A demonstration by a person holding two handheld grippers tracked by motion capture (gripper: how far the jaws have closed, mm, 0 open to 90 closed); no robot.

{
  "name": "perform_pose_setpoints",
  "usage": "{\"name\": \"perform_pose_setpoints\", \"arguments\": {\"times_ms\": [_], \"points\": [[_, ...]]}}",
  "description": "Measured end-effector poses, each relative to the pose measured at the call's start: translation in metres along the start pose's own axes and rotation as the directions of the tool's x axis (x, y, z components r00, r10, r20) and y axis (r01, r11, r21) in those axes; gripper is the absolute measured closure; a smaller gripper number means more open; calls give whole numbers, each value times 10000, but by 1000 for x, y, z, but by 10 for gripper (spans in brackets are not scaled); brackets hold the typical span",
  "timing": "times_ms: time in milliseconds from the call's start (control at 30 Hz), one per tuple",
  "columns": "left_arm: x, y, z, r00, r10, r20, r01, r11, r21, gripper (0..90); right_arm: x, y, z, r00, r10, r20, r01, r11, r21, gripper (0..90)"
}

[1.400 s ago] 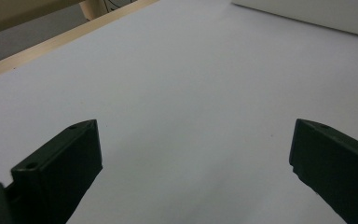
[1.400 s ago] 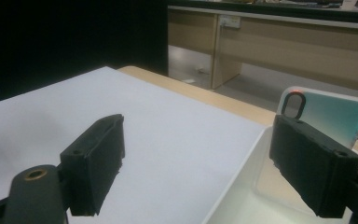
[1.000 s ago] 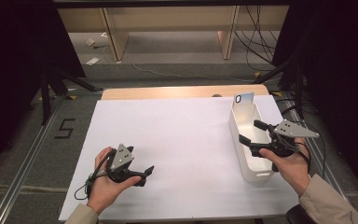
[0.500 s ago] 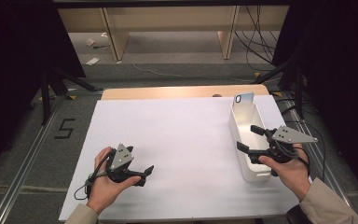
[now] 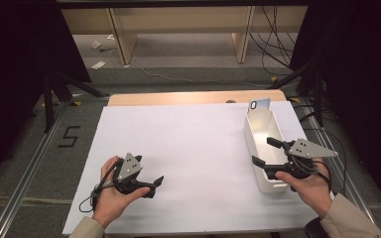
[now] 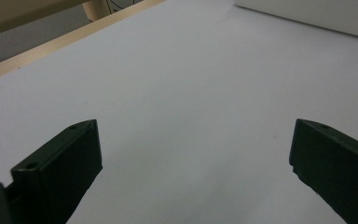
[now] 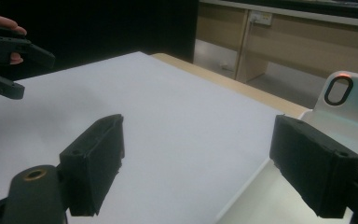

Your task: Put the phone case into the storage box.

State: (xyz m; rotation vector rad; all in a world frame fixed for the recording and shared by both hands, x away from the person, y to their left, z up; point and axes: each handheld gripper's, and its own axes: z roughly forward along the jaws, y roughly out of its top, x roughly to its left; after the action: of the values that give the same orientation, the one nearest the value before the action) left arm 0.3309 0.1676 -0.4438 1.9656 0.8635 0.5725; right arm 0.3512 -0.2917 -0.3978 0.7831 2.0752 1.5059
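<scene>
Both grippers open; right gripper (image 5: 266, 151) over tub (image 5: 265, 130).

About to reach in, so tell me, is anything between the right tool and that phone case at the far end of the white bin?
Nothing visible. The right tool hovers open over the near end of the bin; the phone case leans at the far end.

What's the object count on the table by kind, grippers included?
Grippers: 2, left gripper and right gripper, both open
White bin: 1
Phone case, leaning at the bin's far end: 1
White sheet covering the table: 1
Total: 5
</scene>
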Motion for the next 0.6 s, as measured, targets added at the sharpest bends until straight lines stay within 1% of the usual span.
{"name": "perform_pose_setpoints", "arguments": {"times_ms": [367, 600], "points": [[0, 0, 0, 10000, -13, 26, 13, 10000, -3, 15, 1, -4, -6, 10000, 56, 29, -56, 10000, -33, 184], [0, 0, 1, 10000, -12, 33, 12, 10000, -1, 15, 1, -6, -5, 10000, 15, 30, -15, 10000, -38, 188]]}}
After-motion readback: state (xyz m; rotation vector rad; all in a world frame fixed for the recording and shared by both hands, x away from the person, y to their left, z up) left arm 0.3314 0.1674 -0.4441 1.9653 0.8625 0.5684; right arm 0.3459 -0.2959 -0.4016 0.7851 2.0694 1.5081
